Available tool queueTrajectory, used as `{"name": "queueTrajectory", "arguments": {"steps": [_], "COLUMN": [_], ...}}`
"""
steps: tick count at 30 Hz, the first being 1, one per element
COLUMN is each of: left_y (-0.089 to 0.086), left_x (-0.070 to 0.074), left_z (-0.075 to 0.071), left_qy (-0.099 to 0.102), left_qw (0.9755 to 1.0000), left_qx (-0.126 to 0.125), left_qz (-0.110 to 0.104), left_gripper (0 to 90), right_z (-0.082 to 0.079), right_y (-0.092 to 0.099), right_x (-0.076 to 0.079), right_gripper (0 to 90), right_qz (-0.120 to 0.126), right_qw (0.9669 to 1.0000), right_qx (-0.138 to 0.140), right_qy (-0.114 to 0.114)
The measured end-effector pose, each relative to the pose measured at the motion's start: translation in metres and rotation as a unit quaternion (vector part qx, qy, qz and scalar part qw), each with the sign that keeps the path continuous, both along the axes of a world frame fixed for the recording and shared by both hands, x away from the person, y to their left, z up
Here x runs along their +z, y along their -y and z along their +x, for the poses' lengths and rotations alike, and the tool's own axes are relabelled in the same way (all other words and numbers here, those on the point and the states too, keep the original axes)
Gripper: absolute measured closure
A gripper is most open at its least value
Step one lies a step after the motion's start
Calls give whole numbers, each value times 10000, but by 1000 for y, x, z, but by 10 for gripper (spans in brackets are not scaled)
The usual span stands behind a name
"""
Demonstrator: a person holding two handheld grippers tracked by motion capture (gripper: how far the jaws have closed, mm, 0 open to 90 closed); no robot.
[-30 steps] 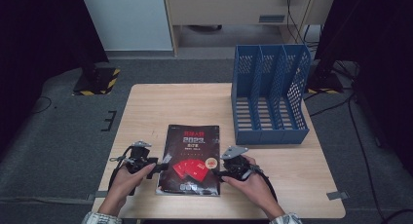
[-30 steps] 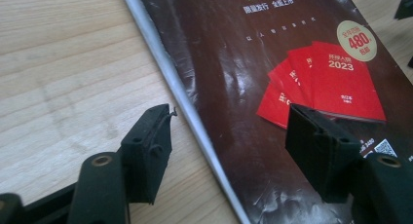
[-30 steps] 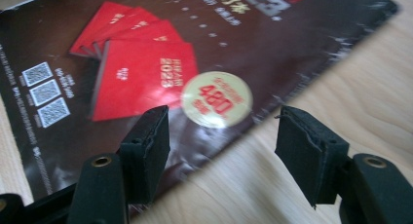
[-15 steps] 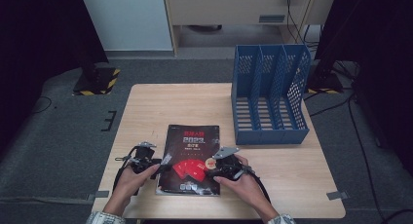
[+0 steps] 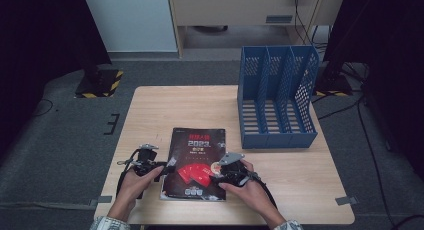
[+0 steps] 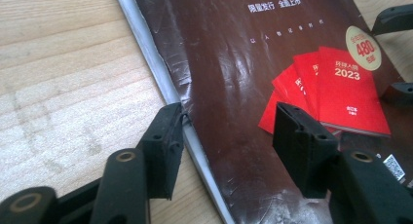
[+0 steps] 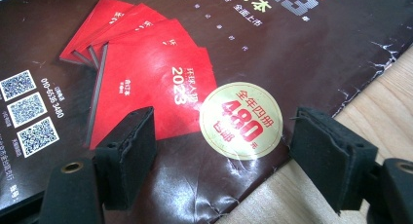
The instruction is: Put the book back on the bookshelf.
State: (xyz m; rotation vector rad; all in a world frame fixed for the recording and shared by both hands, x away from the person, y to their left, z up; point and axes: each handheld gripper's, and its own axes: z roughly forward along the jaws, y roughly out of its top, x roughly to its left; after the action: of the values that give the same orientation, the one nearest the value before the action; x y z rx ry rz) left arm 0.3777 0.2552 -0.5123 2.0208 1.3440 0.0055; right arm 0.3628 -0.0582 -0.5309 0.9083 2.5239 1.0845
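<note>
The left gripper, jaws spread and just closing, straddles the magazine's left edge; the right gripper straddles its right edge, spread.

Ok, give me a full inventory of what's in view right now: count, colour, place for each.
magazine: one, dark brown cover with red booklets printed on it, flat at the near middle of the table
file rack: one, blue, three slots, far right of the table
table: one, light wood
yellow-and-black striped base: one, on the floor left of the table
left gripper: one, black, jaws open astride the magazine's left edge
right gripper: one, black, jaws open over its right edge
</note>
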Motion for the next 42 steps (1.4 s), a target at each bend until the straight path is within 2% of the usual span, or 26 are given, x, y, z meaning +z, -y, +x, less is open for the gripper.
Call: {"name": "queueTrajectory", "arguments": {"steps": [5,12,16,22,28,31,34,35,36,37,42], "left_y": [-2,-6,-9,-11,-9,-9,-9,-8,-5,-1,12], "left_x": [1,4,6,9,11,11,8,7,6,6,-3], "left_z": [-1,-2,-4,-6,-9,-12,-11,-11,-10,-9,-1], "left_qy": [-2,30,44,57,48,5,-142,-131,-111,-59,-66], "left_qw": [10000,9998,9991,9981,9979,9984,9964,9958,9961,9971,9989], "left_qx": [13,83,143,90,-54,-136,-236,-254,-231,-228,-177], "left_qz": [-31,-184,-396,-603,-642,-546,-805,-864,-840,-720,-426], "left_gripper": [493,530,553,557,573,577,602,607,601,577,552], "right_z": [0,0,0,0,-1,-1,-1,-1,-1,-1,-1], "right_y": [1,1,1,1,1,2,2,2,2,2,2], "right_x": [0,-1,-1,-1,-1,-1,-2,-1,-2,-2,-2], "right_gripper": [248,248,248,247,247,247,247,247,247,247,247], "right_qz": [1,22,24,31,60,70,73,70,76,78,82], "right_qw": [10000,10000,10000,10000,10000,10000,10000,10000,10000,10000,10000], "right_qx": [26,7,15,7,0,6,6,11,4,3,7], "right_qy": [-4,19,10,19,35,40,32,26,33,36,35]}}
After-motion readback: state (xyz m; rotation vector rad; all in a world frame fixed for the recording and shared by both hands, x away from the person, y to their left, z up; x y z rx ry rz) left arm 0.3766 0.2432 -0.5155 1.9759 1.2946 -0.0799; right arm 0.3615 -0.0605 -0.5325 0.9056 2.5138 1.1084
